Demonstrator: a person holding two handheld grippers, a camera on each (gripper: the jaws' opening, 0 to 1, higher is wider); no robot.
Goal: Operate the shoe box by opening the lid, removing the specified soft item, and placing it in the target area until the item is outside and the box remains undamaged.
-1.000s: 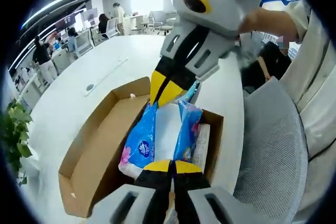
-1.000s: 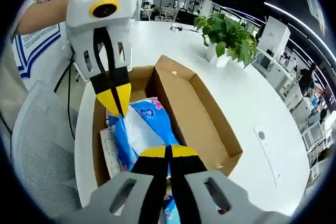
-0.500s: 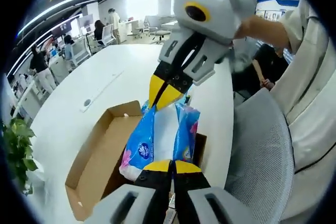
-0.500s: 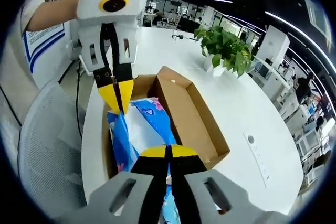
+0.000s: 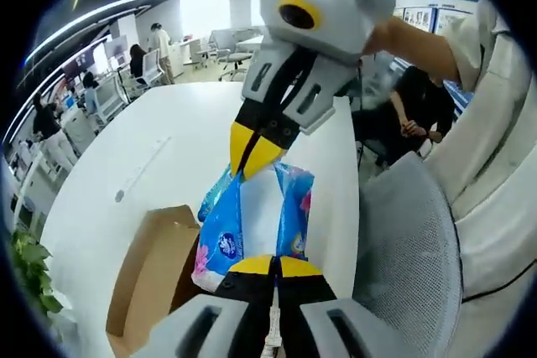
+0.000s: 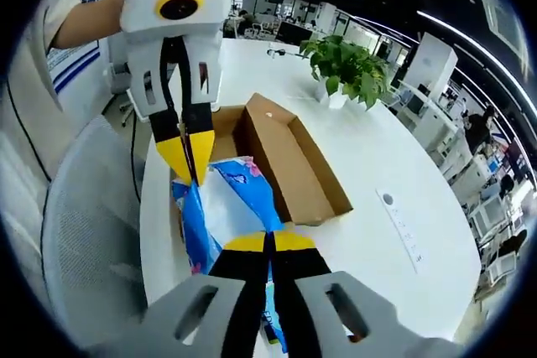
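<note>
Two claws are gripping one soft blue-and-white tissue pack (image 5: 252, 220) between them, each clamped on an opposite end. In the left gripper view, the left claw (image 5: 272, 262) is pinching the near end at 6 o'clock with its yellow tips pressed together, while the right claw (image 5: 252, 150) is biting the far end near the centre. In the right gripper view, the pack (image 6: 225, 203) is stretching from the right claw (image 6: 268, 242) at 6 o'clock up to the left claw (image 6: 188, 157) at 11 o'clock. The pack is hanging above the open brown shoe box (image 6: 289, 165), which is sitting on the white bench (image 6: 394, 173); in the left gripper view the box (image 5: 151, 274) is lying at 8 o'clock, below the pack. A grey mesh chair (image 5: 411, 257) is crowding the bench edge at 4 o'clock. A potted plant (image 6: 348, 64) is standing on the bench at 1 o'clock in the right gripper view, well apart from the box, and a white power strip (image 6: 401, 224) is lying at 3 o'clock. People are sitting at distant desks.
</note>
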